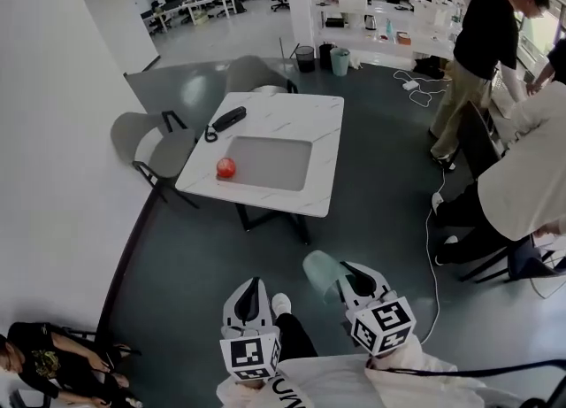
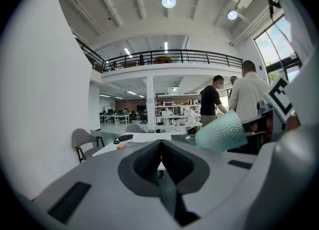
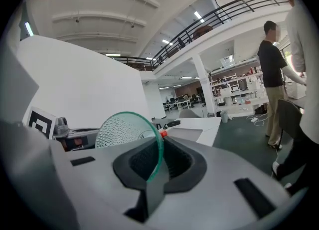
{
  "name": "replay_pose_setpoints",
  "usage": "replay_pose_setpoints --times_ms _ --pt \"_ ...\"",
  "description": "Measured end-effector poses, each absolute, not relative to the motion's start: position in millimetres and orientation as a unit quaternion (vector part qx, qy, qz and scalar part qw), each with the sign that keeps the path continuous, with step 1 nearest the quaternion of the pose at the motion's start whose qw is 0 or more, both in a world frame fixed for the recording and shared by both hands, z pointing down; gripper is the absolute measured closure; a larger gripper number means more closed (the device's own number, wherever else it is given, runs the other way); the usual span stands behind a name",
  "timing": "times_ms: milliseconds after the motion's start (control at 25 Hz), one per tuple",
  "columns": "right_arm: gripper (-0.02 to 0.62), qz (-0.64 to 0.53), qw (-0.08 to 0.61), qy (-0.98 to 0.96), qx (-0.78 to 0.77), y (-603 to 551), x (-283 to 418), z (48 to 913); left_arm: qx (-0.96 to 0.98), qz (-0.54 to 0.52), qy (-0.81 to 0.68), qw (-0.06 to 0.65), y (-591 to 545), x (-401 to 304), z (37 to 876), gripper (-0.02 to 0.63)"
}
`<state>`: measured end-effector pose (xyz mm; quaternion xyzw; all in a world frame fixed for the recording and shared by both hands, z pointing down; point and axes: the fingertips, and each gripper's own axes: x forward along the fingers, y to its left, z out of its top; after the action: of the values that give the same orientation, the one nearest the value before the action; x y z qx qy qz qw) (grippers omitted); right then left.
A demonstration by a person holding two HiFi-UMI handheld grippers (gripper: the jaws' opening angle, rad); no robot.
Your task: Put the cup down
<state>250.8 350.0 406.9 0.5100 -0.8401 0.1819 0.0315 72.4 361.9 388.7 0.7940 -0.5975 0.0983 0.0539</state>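
Sideways at lower centre, the pale green dimpled cup (image 1: 322, 272) is clenched by the right gripper (image 1: 348, 279); the left gripper (image 1: 252, 289) is closed.

Cup (image 3: 124, 131) — translucent green plastic, dimpled; table (image 1: 292, 119) — glossy white.

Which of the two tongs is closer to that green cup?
Right. The right tongs pinch the green cup by its rim; the left tongs are shut, empty, just beside it without touching.
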Motion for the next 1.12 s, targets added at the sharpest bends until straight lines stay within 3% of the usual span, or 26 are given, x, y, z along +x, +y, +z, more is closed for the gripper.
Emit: replay_pose_setpoints --times_ms 480,1120 --pt "0.575 0.195 0.041 -0.825 0.528 168.1 142.5 401.9 0.813 0.128 -0.564 0.065 176.1 -22.8 385.8 0.597" --pt "0.575 0.206 0.069 -0.806 0.551 97.4 93.2 412.4 0.836 0.125 -0.526 0.093 94.0 -63.1 401.5 0.597"
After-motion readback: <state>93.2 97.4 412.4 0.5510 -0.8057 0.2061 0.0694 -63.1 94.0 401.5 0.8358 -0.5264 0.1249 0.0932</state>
